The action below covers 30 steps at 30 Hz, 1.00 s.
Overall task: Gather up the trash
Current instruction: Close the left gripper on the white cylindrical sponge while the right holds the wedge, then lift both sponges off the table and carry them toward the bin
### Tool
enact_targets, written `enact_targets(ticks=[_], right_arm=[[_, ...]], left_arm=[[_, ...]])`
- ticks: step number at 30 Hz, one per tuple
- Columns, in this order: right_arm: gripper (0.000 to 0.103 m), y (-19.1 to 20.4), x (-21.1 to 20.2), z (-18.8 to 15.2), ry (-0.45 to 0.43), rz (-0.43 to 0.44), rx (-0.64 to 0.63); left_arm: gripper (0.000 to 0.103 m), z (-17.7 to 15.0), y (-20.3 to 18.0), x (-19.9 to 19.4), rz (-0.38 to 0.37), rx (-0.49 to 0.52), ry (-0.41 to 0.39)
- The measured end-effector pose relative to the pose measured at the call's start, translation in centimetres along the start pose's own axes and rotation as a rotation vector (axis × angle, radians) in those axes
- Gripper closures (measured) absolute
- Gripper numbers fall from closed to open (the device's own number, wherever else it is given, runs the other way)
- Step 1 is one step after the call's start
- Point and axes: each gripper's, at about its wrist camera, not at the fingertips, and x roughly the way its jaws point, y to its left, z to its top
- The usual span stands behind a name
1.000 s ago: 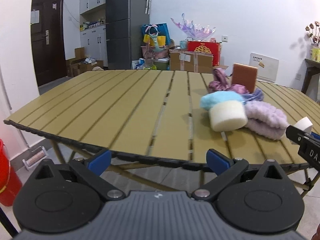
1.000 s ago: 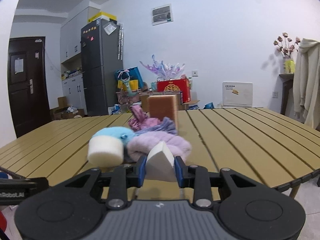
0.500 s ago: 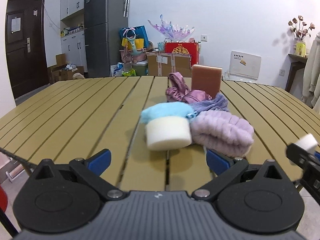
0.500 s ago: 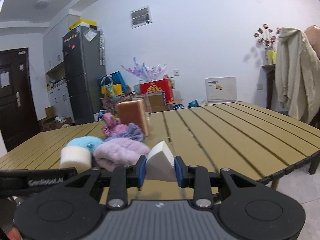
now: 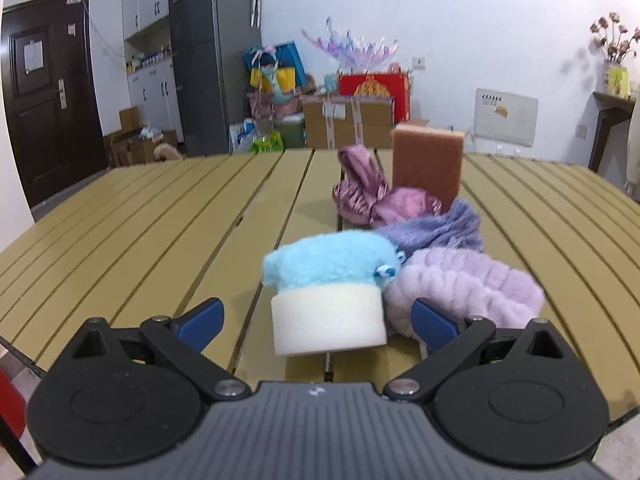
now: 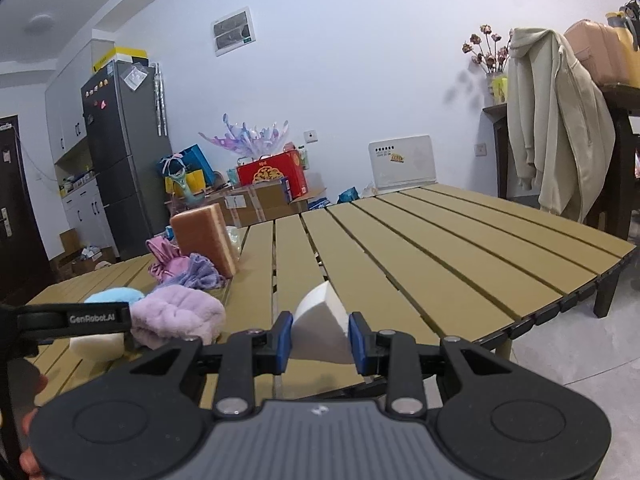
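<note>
Now left gripper (image 5: 316, 322) fingers closing around white foam cylinder (image 5: 329, 320), right gripper (image 6: 320, 340) clamping foam wedge (image 6: 322, 326).

Bright even light, fisheye-warped edges, slight blur

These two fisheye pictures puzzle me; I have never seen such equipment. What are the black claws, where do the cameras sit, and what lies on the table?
Each picture comes from a camera on a hand-held two-finger gripper, looking along its fingers. A person carries one in each hand; there is no robot. The left gripper is closing around a white foam cylinder but not yet pressing it. The right gripper is shut on a white foam wedge. On the slatted table lie a blue plush piece, a lilac fluffy headband, purple cloths and a brown sponge block.
</note>
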Motion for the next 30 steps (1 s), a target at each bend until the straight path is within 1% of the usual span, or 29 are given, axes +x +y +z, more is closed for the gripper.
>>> enact_targets(ticks=[1,2,3,4,5,7,9,12,16,30], right_arm=[[0.074,0.1,0.2,-0.1,0.005,0.005,-0.002],[0.074,0.4,0.3,-0.1,0.009,0.012,-0.007],[0.074,0.7,0.4,-0.2,0.014,0.021,-0.013],[0.074,1.0,0.5,-0.2,0.018,0.031,-0.021],[0.074,1.2,0.5,-0.3,0.022,0.042,-0.03],[0.074,1.8,0.6,-0.5,0.027,0.061,-0.051],[0.074,2.2,0.7,-0.6,0.034,0.073,-0.067],[0.074,2.1,0.9,-0.6,0.045,0.078,-0.069],[0.074,2.0,0.9,-0.6,0.048,0.08,-0.067],[0.074,2.5,0.3,-0.7,0.037,0.115,-0.089]], left_arm=[[0.009,0.0,0.1,0.4,-0.002,-0.008,0.016],[0.017,0.1,0.3,0.8,-0.011,-0.021,0.036],[0.035,0.0,0.5,1.0,-0.022,-0.03,0.05],[0.046,0.0,0.7,1.3,-0.04,-0.03,0.065],[0.047,-0.1,0.8,1.4,-0.048,-0.026,0.069],[0.048,-0.2,1.1,1.0,-0.04,-0.015,0.041],[0.049,-0.2,1.3,0.8,-0.04,-0.012,0.032],[0.048,-0.2,1.8,0.1,-0.043,-0.008,0.022],[0.048,-0.3,1.9,-0.8,-0.034,0.027,0.0],[0.048,-0.7,2.9,-3.5,-0.061,0.055,-0.047]])
